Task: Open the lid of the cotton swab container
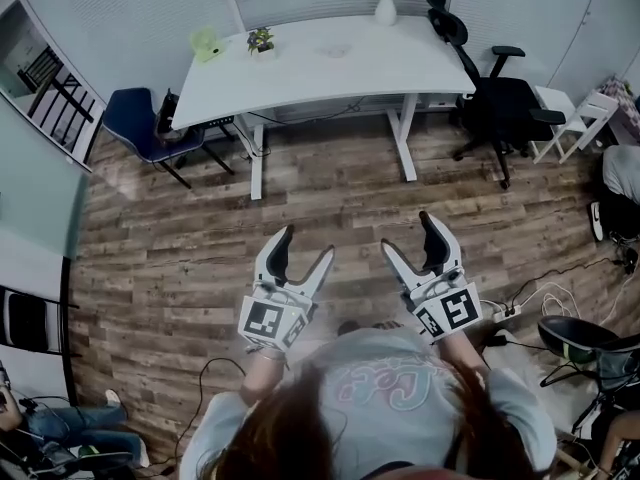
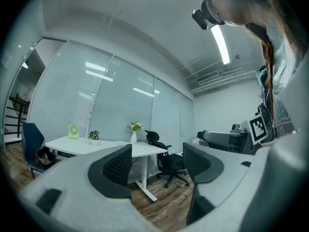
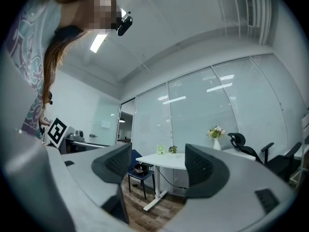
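Observation:
I cannot make out a cotton swab container in any view. My left gripper (image 1: 305, 245) is held level over the wooden floor, open, with nothing between its fingers. Beside it my right gripper (image 1: 408, 233) is also open and empty. Both point toward a white desk (image 1: 330, 68) that stands well ahead of them. In the left gripper view the left gripper (image 2: 157, 151) frames the desk (image 2: 82, 144) between its black pads. In the right gripper view the right gripper (image 3: 158, 151) frames the desk (image 3: 166, 159) too.
On the desk stand a green fan (image 1: 205, 43), a small plant (image 1: 261, 40) and a vase of flowers (image 1: 386, 6). A blue chair (image 1: 140, 123) is at its left end, a black office chair (image 1: 500, 98) at its right. Cables (image 1: 540, 298) lie on the floor at right.

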The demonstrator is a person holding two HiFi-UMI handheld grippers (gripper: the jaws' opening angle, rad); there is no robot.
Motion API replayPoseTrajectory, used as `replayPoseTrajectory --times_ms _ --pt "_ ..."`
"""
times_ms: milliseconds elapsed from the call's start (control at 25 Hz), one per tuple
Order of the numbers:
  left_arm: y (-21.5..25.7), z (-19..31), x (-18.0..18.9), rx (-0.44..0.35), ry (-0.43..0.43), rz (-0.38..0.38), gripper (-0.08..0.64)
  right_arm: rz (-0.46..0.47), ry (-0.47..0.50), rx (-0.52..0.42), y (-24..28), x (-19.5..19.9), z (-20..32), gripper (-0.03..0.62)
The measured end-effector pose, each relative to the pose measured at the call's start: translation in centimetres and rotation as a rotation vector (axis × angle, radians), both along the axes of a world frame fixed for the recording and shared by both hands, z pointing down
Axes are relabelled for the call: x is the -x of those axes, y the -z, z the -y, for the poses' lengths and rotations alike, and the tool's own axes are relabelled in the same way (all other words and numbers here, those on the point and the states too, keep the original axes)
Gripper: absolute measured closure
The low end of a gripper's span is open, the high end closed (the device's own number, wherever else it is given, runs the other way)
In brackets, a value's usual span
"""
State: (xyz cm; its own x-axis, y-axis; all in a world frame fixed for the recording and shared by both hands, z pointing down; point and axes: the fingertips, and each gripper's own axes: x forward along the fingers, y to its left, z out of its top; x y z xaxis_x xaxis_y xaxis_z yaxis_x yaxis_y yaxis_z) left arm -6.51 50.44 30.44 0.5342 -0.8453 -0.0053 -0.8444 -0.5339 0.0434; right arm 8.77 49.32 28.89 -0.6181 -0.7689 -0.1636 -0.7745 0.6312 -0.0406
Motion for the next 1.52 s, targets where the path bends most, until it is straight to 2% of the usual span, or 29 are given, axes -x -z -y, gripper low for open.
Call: replayPoseTrajectory --times_ms 240,440,600,800,1160,1520 --pt "0.0 0.8 1.7 -0.004 -0.028 0.007 0.259 -0.034 0.001 0.036 -1.2 2.3 0.2 0.262" --pt "0.2 1.6 1.6 -0.016 -0.036 0.0 0.259 -0.001 -0.024 0.043 -0.9 1.7 0.6 0.262" --pt "-0.4 1.9 1.0 -0.004 -0.044 -0.001 0.259 -0.009 -0.024 0.044 -1.3 1.6 1.2 0.262" --pt "-0.9 3.1 1.1 -0.003 -0.018 0.017 0.259 -0.001 -0.023 0.043 -1.7 1.2 3.0 0.262" --pt "0.2 8.8 0.6 -0.04 0.005 0.019 0.259 0.004 -0.016 0.02 -0.9 0.4 9.1 0.262" --pt "0.8 16.4 0.7 -0.041 0.046 0.029 0.259 0.005 0.013 0.027 -0.6 0.1 17.2 0.262"
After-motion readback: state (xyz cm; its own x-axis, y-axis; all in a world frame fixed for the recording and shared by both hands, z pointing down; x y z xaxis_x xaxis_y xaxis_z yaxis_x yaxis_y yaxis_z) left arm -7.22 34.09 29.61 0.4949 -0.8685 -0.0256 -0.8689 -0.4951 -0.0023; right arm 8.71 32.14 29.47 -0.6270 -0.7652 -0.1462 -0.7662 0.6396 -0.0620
